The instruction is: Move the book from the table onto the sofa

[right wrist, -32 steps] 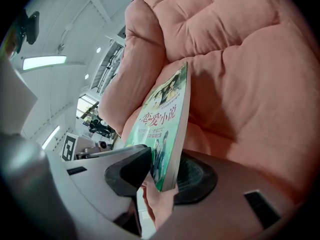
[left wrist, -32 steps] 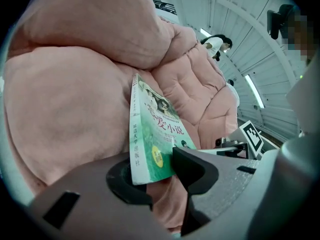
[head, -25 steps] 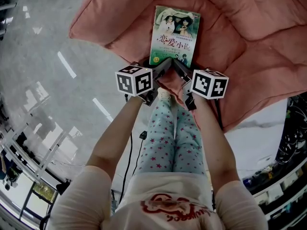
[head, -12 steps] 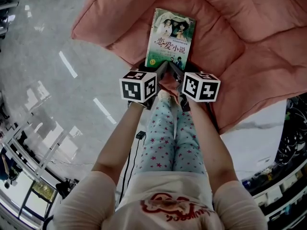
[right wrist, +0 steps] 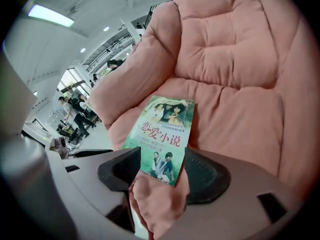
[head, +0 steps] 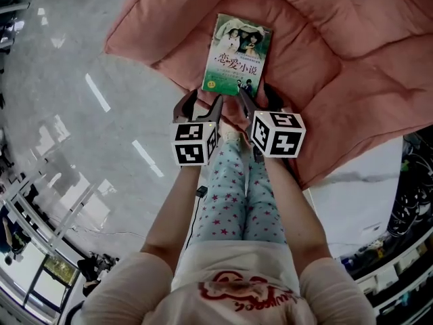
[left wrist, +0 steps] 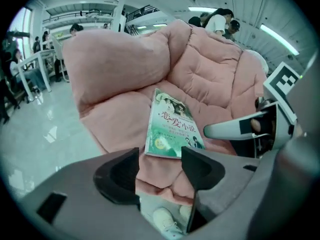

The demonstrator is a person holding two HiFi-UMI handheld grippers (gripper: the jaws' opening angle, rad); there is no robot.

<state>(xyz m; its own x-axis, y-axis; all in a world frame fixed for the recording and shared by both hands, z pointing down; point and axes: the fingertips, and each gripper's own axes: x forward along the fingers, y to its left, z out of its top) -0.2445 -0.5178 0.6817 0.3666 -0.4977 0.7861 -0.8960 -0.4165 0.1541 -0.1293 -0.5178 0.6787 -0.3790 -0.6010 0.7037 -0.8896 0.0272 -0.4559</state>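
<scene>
Jaws opening, left gripper (head: 198,105) and right gripper (head: 258,99), empty; book (head: 237,54) just beyond (on sofa (head: 325,59)).

glossy grey floor (head: 81,114), distant bystanders (left wrist: 217,21)

The book (head: 237,55) cover carries the title 恋爱小说 in large characters across its middle, legible in the head view and both gripper views. The smaller lines of print under the title and the round yellow badge (head: 216,83) at its lower left corner are too small to read. Red script on the shirt (head: 233,291) is illegible
</scene>
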